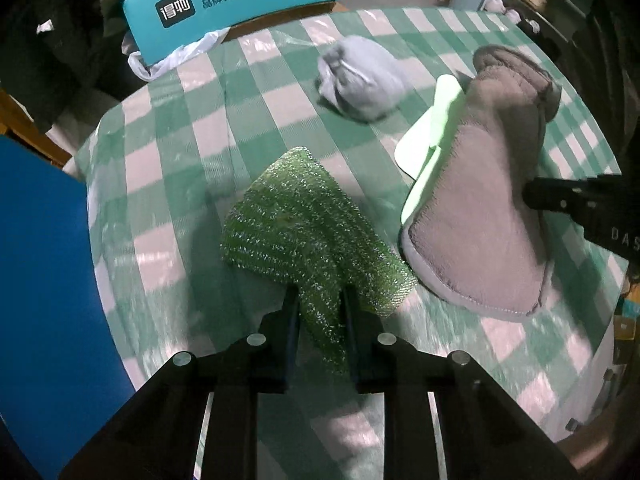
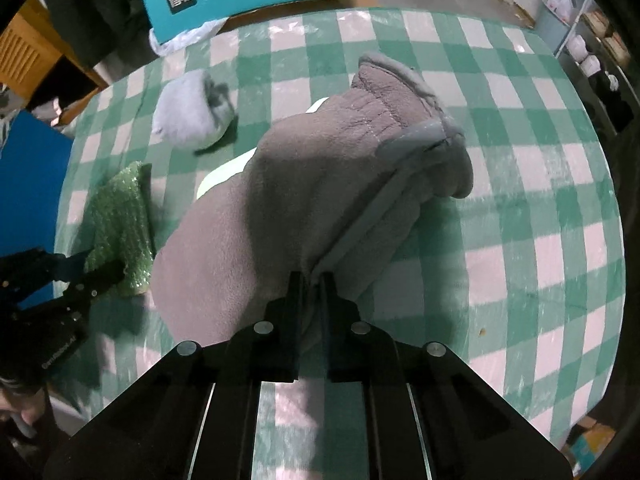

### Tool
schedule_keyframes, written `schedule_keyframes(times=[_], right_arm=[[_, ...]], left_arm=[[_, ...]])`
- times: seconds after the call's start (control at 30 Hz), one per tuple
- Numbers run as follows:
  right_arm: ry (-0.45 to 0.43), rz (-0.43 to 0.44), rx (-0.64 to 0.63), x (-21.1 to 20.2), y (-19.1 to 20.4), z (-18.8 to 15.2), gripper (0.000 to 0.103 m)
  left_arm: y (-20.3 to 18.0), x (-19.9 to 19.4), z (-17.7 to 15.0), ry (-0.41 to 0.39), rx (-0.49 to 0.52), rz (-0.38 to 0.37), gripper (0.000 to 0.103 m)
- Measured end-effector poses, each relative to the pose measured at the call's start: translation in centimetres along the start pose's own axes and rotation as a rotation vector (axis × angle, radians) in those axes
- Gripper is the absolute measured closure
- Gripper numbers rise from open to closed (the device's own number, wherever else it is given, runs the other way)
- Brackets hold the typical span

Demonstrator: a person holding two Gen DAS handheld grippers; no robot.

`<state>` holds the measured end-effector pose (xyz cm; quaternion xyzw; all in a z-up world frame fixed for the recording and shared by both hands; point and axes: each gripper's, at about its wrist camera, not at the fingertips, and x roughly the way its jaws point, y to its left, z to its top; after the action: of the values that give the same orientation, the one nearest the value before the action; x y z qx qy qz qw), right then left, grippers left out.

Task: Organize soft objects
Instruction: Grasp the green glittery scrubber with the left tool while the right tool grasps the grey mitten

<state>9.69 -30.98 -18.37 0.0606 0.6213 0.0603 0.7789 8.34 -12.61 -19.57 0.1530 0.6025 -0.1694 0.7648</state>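
Table edges: I see the table (image 2: 520, 128) with its green-and-white checked cloth curving away on every side; its far edge meets a teal box (image 1: 236, 4) with printed characters, and a white plastic bag (image 1: 168, 60) lies at that box's foot.
Left margin: a blue panel (image 1: 44, 280) stands close against the table's left edge, just beside my left hand-held gripper.
Open room: the widest bare cloth is to the right of the grey cloth in the right wrist view, and another bare stretch lies between the blue panel and the scouring cloth.
Left hand-held gripper (image 1: 320, 300): its jaws are closed on a corner of the green sparkly scouring cloth (image 1: 308, 224), which is partly raised off the table near its left side.
Right hand-held gripper (image 2: 310, 284): its jaws are pinched on the piped edge of the grey plush cloth (image 2: 304, 184), lifted in folds over mid-table.
Under the grey cloth: a pale green cloth (image 1: 432, 140) shows beside and beneath it.
Far side: a light blue bundle (image 1: 360, 76) sits apart from the others.
Count: I make four soft things, one of each; two hand-held grippers.
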Motion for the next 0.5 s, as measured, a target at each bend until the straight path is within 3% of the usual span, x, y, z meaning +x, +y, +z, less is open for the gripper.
schedule_keyframes(times=[0.23, 0.33, 0.5], right_arm=[[0.046, -0.005, -0.072, -0.6, 1.0, -2.0, 0.096], [0.034, 0.009, -0.044, -1.3, 0.5, -2.2, 0.094], [-0.013, 0.044, 0.082, -2.7, -1.1, -2.2, 0.048]], left_arm=[[-0.6, -0.8, -2.8, 0.030, 0.013, -0.001, 0.083], [-0.5, -1.2, -3.4, 0.049, 0.005, 0.007, 0.074], [0.2, -2.1, -3.3, 0.017, -0.028, 0.027, 0.047]])
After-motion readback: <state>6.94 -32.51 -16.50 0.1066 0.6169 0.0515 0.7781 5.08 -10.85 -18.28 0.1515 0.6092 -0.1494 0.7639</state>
